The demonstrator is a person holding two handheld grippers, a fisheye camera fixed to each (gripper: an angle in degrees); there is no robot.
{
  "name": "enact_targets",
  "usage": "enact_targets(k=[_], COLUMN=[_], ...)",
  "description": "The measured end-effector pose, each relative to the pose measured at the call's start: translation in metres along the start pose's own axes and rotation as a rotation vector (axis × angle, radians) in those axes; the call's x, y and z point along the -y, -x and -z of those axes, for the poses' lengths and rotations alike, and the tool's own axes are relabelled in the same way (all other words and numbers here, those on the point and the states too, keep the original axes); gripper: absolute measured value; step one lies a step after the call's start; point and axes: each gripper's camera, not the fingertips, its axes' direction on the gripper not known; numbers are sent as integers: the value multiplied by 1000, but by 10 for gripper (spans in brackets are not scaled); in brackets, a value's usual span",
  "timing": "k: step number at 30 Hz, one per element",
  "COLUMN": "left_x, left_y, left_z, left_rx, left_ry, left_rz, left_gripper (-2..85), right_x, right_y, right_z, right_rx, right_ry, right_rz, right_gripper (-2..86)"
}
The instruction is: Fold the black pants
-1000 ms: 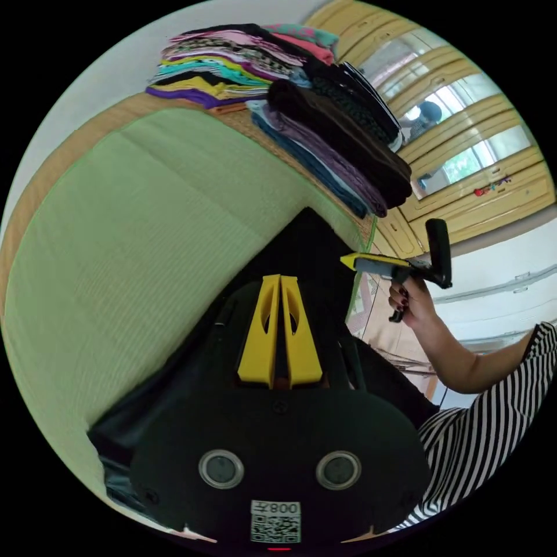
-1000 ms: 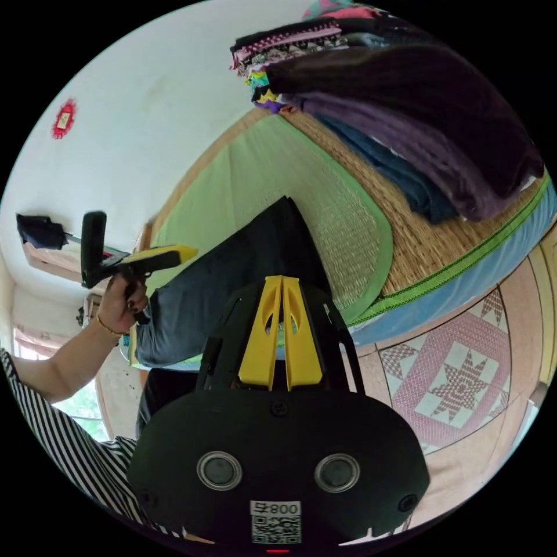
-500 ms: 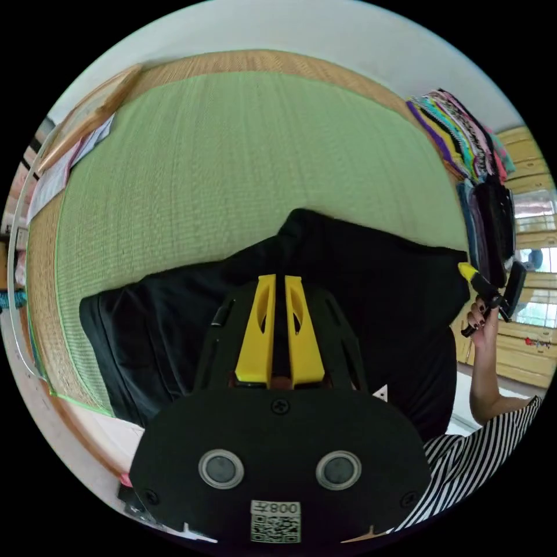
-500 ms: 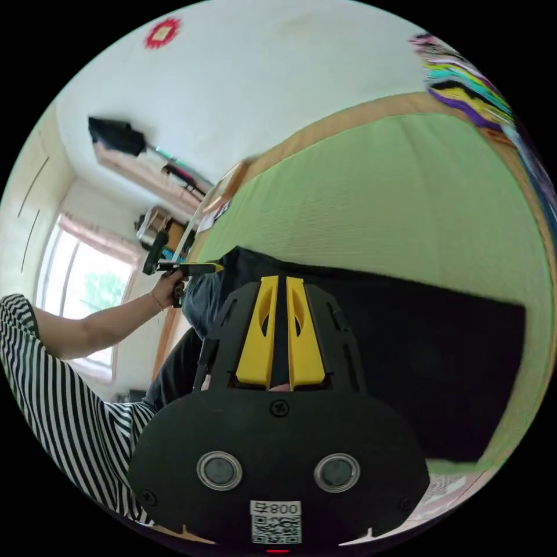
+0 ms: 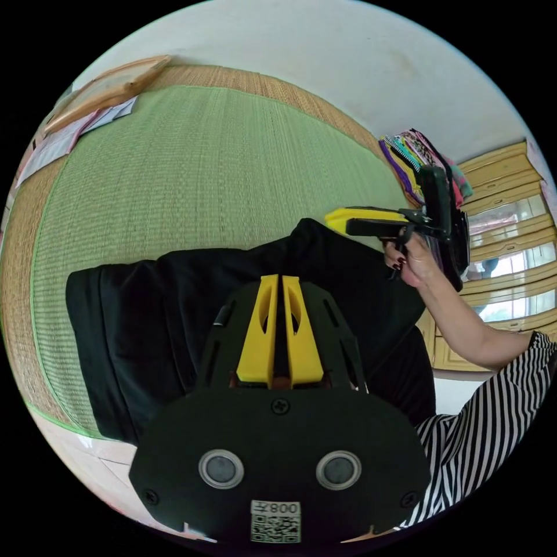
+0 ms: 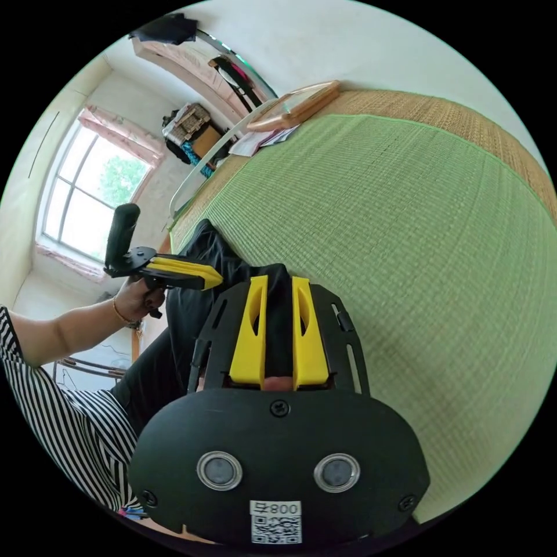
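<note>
Black pants [image 5: 145, 325] lie under, seemingly pinched by, left gripper [image 5: 281, 279].

The pants [image 5: 174, 313] are matt black cloth on a rough woven green mat [image 5: 191, 174]. Both grippers [image 5: 281, 281] [image 6: 278, 284] look like smooth yellow-and-black plastic. At two o'clock, cabinets [image 5: 505, 191] of glossy wood.

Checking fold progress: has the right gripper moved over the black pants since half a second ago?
Yes. The right gripper now sits above the black pants, having come inward from their edge beside the stack of folded clothes.
</note>
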Motion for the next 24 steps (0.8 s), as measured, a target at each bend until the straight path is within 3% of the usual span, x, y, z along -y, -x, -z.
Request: enact_targets(k=[4,15,24], left_x=[-27,-80,-130], left_y=[42,125,227], left_z=[27,74,156], left_rx=[-40,-54,168], left_ry=[-34,-74,-330], left_rz=[18,36,307], left_gripper=[12,19,57], right_x=[40,101,165], right_y=[12,66,57], right_z=[-25,-45,-52], right_rx=[33,17,56], right_ry=[62,-13,6], right_rz=[21,71,-35], right_gripper=[71,37,23])
